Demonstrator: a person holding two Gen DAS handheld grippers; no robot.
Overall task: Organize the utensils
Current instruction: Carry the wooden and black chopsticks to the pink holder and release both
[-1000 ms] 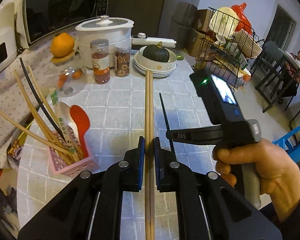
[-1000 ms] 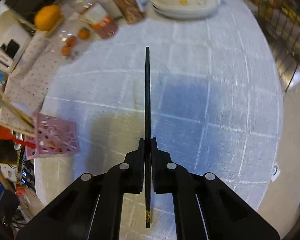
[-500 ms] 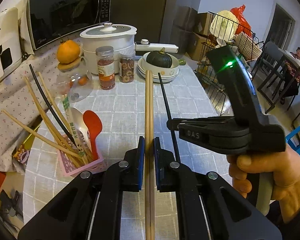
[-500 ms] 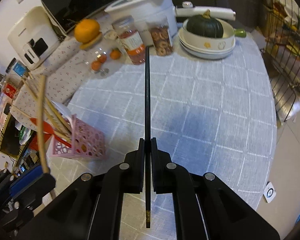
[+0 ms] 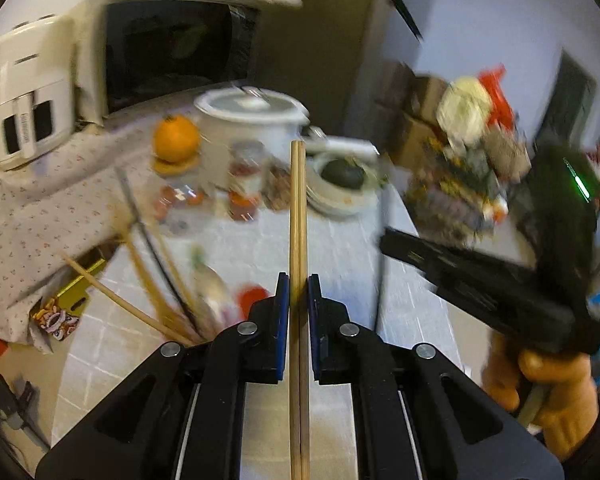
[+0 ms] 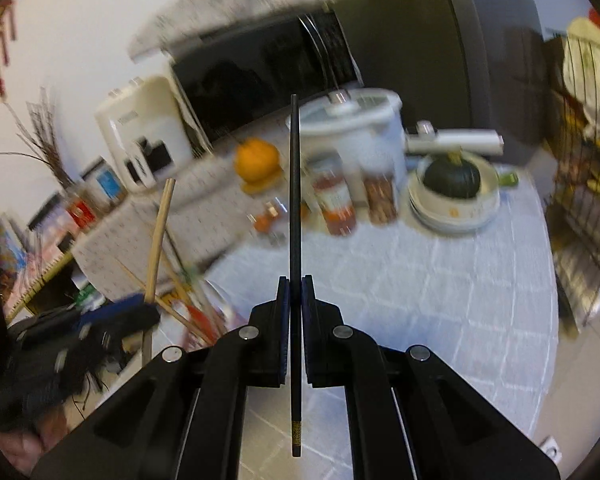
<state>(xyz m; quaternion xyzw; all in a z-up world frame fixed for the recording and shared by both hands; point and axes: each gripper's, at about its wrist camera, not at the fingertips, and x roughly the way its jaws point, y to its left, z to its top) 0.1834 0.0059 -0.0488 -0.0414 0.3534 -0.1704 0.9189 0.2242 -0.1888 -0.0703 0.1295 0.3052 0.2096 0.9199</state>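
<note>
Both grippers rose, clamping wooden chopsticks and black chopstick

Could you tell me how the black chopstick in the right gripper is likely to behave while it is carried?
The black chopstick looks stiff: it runs straight, unsupported. Thin and smooth, it may slip or pivot in the right gripper, which clamps it well below its middle. Probably light.

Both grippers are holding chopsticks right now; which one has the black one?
The right gripper is shut on the single black chopstick. The left gripper holds a pair of pale wooden chopsticks instead, side by side between its pads.
</note>
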